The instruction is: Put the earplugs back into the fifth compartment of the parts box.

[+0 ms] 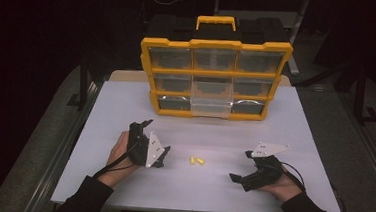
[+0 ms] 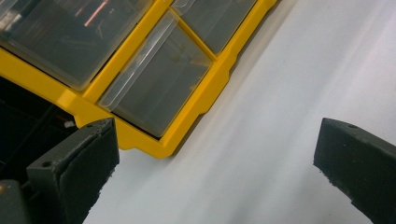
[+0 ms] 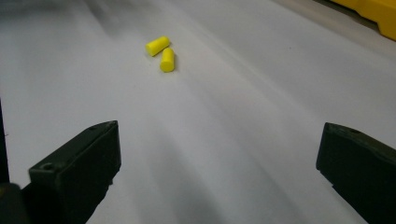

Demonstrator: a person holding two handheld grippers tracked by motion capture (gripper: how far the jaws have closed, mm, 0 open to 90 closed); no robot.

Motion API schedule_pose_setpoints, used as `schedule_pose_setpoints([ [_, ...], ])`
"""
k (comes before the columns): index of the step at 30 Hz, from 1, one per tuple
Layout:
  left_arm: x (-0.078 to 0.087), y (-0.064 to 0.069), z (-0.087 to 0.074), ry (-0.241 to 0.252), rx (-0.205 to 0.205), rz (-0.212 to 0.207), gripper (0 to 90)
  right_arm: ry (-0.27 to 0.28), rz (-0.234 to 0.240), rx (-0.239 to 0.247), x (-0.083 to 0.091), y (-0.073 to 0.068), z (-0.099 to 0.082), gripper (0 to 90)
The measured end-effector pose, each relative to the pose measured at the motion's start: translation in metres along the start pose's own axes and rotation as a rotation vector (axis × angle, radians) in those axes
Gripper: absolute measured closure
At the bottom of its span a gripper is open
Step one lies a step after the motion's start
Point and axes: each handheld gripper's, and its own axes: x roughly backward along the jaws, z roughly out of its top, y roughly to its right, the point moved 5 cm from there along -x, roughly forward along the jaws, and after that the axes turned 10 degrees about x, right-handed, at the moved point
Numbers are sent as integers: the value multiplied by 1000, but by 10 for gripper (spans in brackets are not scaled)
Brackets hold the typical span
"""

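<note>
Both grippers sit spread and empty in the high view, left gripper [image 1: 154, 143] and right gripper [image 1: 240, 166] either side of two yellow earplugs [image 1: 196, 160] lying mid-table [image 1: 293, 143], well short of the yellow organizer [image 1: 213, 77] with its bottom-middle drawer [image 1: 211, 106] pulled out. Left gripper view: jaws wide apart, aimed at the organizer's corner [image 2: 159, 144], nothing between them. Right gripper view: jaws wide, earplugs [image 3: 161, 52] ahead, touching at an angle; they look like light, squashy foam that rolls easily, so I'd pinch one across its mid-barrel, gently.

White table [image 1: 126, 106] bears yellow organizer [image 1: 213, 80] and seemingly two earplugs [image 1: 196, 160].
</note>
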Motion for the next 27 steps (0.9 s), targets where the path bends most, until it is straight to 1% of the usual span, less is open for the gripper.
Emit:
schedule_pose_setpoints([
  [2, 0, 0, 0, -2, 23, -5, 0, 0, 1, 0, 0, 0, 0, 0],
  [3, 0, -1, 0, -4, 27, -9, 0, -1, 1, 0, 0, 0, 0, 0],
  [9, -1, -3, 0, -4, 100, -35, 0, -1, 1, 0, 0, 0, 0, 0],
  [17, -2, -8, -1, -5, 209, -63, 0, -1, 1, 0, 0, 0, 0, 0],
  [19, -2, -9, -1, -9, 225, -67, 0, -1, 1, 0, 0, 0, 0, 0],
  [21, -2, -10, -1, -9, 249, -73, 0, -1, 1, 0, 0, 0, 0, 0],
  [24, -2, -12, -1, -4, 287, -84, 0, -1, 1, 0, 0, 0, 0, 0],
  [27, -2, -14, -2, -1, 338, -101, 0, -1, 1, -1, 0, 0, 0, 0],
])
